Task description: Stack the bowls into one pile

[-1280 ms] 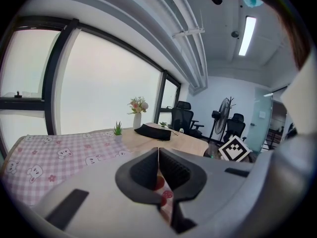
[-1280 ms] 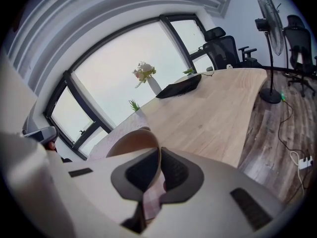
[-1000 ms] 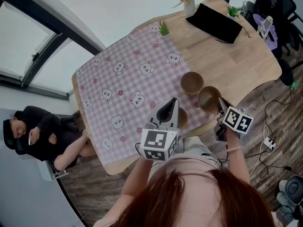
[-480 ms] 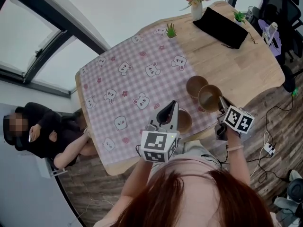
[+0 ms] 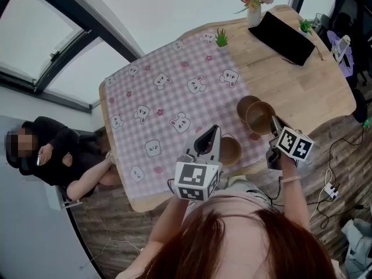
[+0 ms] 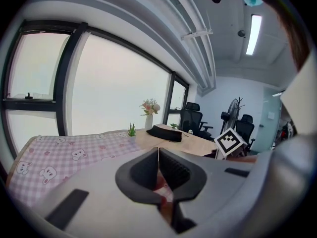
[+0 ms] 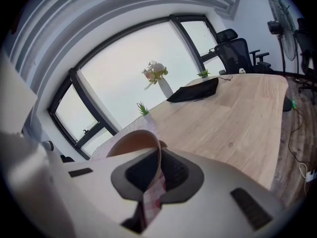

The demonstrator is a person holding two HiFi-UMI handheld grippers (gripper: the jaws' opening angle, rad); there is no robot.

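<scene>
Three brown bowls show in the head view. One bowl (image 5: 230,150) sits on the pink checked cloth (image 5: 168,97) just right of my left gripper (image 5: 210,133), which is shut with nothing between its fingers (image 6: 158,155). My right gripper (image 5: 273,128) is shut on the near rim of a second bowl (image 5: 260,117); that thin rim (image 7: 136,140) runs between its jaws (image 7: 157,152). This held bowl overlaps the near-right side of the third bowl (image 5: 245,103), which is partly hidden behind it.
A black pouch (image 5: 285,31), a vase of flowers (image 5: 254,10) and two small green plants (image 5: 221,38) (image 5: 305,25) stand at the far end of the wooden table (image 5: 308,86). A person in black (image 5: 46,156) sits at the left. Cables lie on the floor at right.
The right gripper has carried its bowl up and left toward the far bowl; the two were apart and now overlap. The left gripper stays shut by the near bowl.
</scene>
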